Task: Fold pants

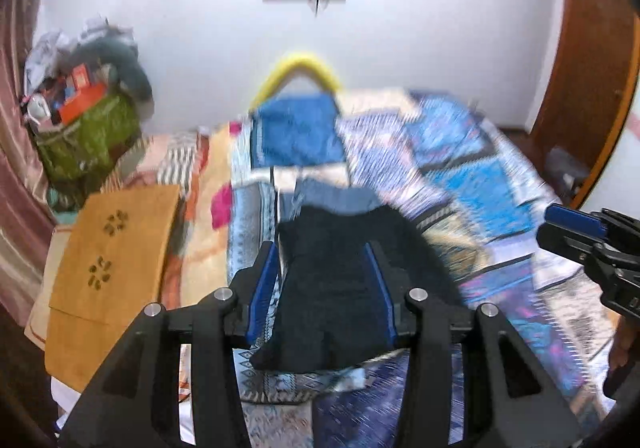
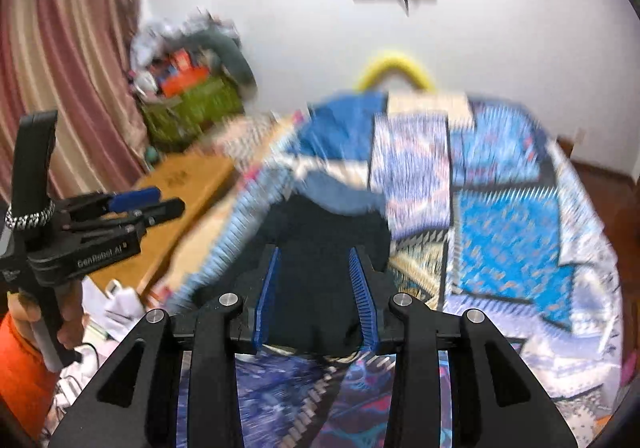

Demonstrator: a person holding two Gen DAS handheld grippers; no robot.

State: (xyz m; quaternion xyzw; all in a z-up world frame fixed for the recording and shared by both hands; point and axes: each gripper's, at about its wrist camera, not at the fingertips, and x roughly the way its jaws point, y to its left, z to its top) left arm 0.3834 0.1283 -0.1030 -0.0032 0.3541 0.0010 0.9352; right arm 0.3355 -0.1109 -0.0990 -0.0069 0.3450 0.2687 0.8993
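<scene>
Dark navy pants (image 1: 340,280) lie folded in a compact bundle on the patterned bedspread (image 1: 500,188), with a lighter blue garment (image 1: 332,196) just behind them. My left gripper (image 1: 320,248) is open, its blue-padded fingers (image 1: 262,288) apart above the bundle, holding nothing. In the right wrist view the pants (image 2: 320,256) lie the same way under my right gripper (image 2: 316,252), which is also open and empty. Each gripper shows at the edge of the other's view: the right one (image 1: 560,222), the left one (image 2: 160,200). Both views are motion-blurred.
A wooden board (image 1: 116,260) lies on the bed's left side. A green basket (image 1: 88,140) heaped with clutter stands by the curtain (image 2: 60,68). A yellow hoop (image 1: 300,72) rises at the far bed edge. A wooden door frame (image 1: 592,88) is at right.
</scene>
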